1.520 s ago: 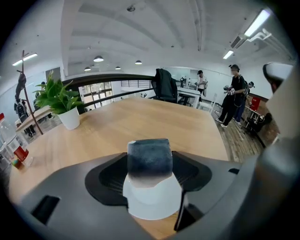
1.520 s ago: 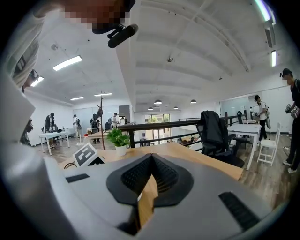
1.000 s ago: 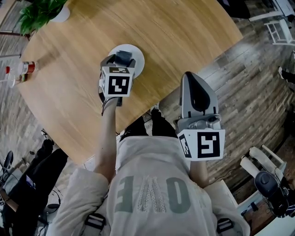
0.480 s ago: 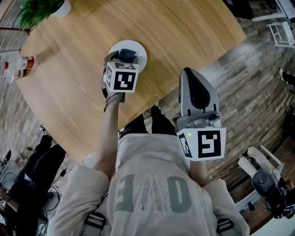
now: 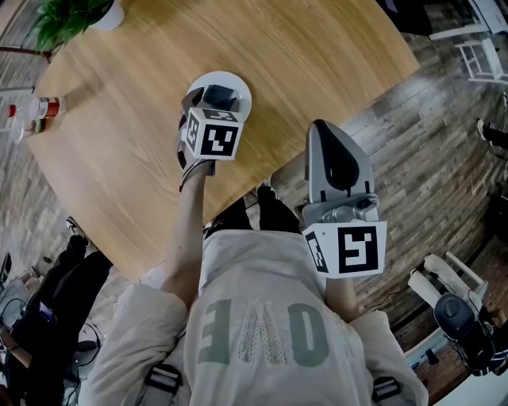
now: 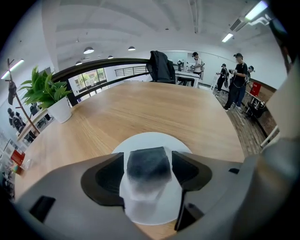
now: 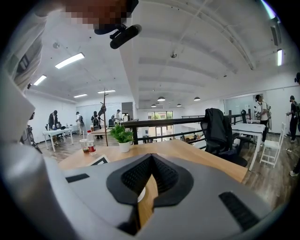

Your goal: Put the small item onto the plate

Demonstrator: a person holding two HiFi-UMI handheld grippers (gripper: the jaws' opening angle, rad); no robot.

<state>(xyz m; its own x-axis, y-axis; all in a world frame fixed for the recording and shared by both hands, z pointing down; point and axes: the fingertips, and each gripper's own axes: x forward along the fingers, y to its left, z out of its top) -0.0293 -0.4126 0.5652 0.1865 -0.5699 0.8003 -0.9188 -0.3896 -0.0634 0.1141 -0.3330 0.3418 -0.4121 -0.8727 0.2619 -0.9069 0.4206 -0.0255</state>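
A small dark block (image 6: 147,163) sits between the pads of my left gripper (image 6: 149,165), which is shut on it just above the white round plate (image 6: 151,139). From the head view, the same block (image 5: 221,97) hangs over the near part of the plate (image 5: 240,82) on the wooden table (image 5: 317,55), and the left gripper (image 5: 217,100) reaches in from the front. My right gripper (image 5: 321,132) is held off the table's near edge, its jaws together and nothing in them. In the right gripper view, the right gripper (image 7: 149,161) has its pads meeting at the tip.
A potted plant (image 5: 73,17) stands at the table's far left corner, and a red-labelled bottle (image 5: 36,112) near the left edge. Beyond the table's far side are a chair draped with a dark jacket (image 6: 161,66) and several people (image 6: 236,79).
My left gripper has carried the block a little farther forward, so it now hangs over the plate. The right gripper has stayed where it was.
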